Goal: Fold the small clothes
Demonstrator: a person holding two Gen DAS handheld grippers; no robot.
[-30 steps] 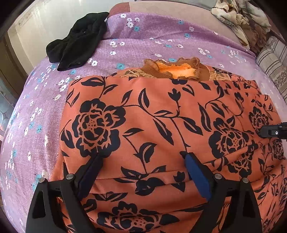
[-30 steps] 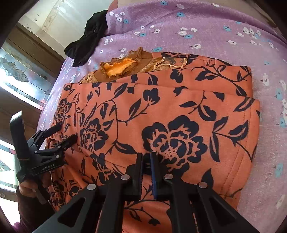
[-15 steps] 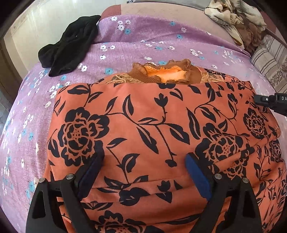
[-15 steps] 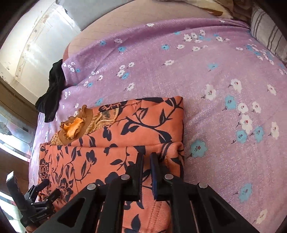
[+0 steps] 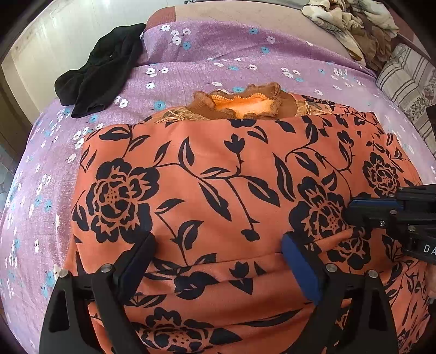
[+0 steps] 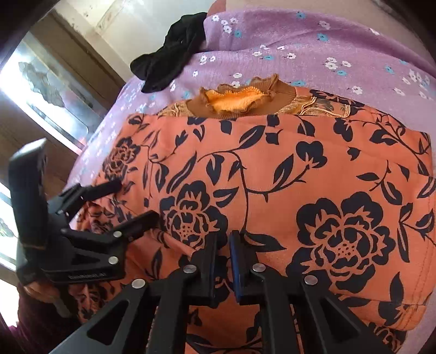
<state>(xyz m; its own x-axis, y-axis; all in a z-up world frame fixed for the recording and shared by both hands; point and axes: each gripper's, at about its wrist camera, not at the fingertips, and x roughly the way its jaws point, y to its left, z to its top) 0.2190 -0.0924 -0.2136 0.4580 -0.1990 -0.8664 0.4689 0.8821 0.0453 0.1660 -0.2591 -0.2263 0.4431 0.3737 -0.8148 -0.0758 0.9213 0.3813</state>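
An orange garment with black flowers (image 5: pixel 218 177) lies partly folded on the purple flowered bedsheet (image 5: pixel 218 46); its brown ruffled collar (image 5: pixel 245 100) shows at the far edge. It also fills the right wrist view (image 6: pixel 272 177). My left gripper (image 5: pixel 218 261) is open, its fingers spread over the near fold of the cloth. My right gripper (image 6: pixel 223 258) has its jaws nearly together over the cloth near the near fold; I cannot tell if cloth is pinched. The right gripper also shows in the left wrist view (image 5: pixel 354 209), and the left gripper in the right wrist view (image 6: pixel 130 201).
A black garment (image 5: pixel 100 70) lies crumpled at the bed's far left. A heap of pale clothes (image 5: pixel 351 24) sits at the far right, beside a striped cushion (image 5: pixel 403 79). A wall and a glass-panelled door (image 6: pixel 51 89) stand to the left.
My right gripper swung out to the garment's right edge, then came back over the middle of the near fold. The left gripper stayed open over the cloth, shifting only slightly.
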